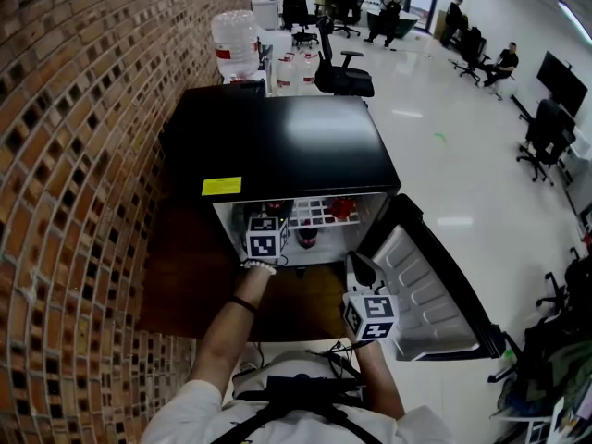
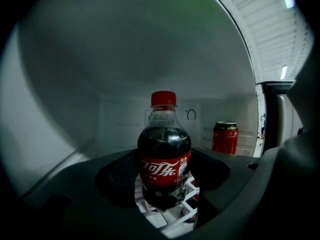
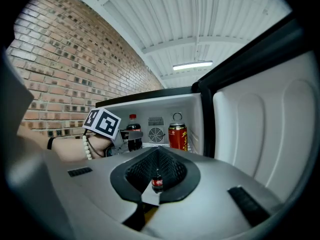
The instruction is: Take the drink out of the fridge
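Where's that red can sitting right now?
In the left gripper view, the red can stands inside the fridge at the right, close to its right wall, to the right of the cola bottle.

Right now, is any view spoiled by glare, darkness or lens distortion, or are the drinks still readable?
Head view: fisheye curves the brick wall; soft glare on the fridge top. Left gripper view: dim, heavy black vignette, yet the cola bottle is sharp, the red can clear behind. Right gripper view: bright, strongly bowed, ceiling light blown out; both drinks small but legible.
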`<state>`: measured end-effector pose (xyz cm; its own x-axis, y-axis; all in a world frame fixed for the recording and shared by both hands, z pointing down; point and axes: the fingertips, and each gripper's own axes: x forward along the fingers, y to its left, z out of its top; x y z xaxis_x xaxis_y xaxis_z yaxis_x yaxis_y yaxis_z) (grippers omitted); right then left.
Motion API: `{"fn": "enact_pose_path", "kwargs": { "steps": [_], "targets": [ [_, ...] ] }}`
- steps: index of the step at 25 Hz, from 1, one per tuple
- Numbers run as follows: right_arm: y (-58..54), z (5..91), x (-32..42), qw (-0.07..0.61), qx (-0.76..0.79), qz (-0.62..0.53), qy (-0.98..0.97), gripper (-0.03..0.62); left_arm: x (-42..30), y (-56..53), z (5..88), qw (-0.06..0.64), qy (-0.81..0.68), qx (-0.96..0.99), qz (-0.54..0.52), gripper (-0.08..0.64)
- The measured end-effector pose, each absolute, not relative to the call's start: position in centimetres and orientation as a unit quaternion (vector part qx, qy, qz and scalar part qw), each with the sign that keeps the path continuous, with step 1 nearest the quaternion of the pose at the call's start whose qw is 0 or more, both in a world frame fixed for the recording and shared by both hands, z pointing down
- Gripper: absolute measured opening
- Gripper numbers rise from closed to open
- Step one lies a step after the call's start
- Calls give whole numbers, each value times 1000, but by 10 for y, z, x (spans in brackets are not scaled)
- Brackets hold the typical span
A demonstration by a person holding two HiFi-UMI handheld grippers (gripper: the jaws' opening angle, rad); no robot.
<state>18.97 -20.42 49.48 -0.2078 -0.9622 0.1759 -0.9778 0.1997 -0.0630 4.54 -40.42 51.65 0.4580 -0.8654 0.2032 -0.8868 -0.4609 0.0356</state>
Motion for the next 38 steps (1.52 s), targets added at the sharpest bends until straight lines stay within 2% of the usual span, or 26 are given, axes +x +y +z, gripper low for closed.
{"fn": "enact_pose_path", "kwargs": {
  "steps": [23, 38],
  "targets": [
    [-181, 492, 123, 52, 592, 81, -800, 8, -21, -281, 504, 56, -503, 860, 59, 307],
    [-176, 504, 83, 66, 564, 84, -819, 8, -95, -240, 597, 102, -542, 830, 85, 307]
  ]
}}
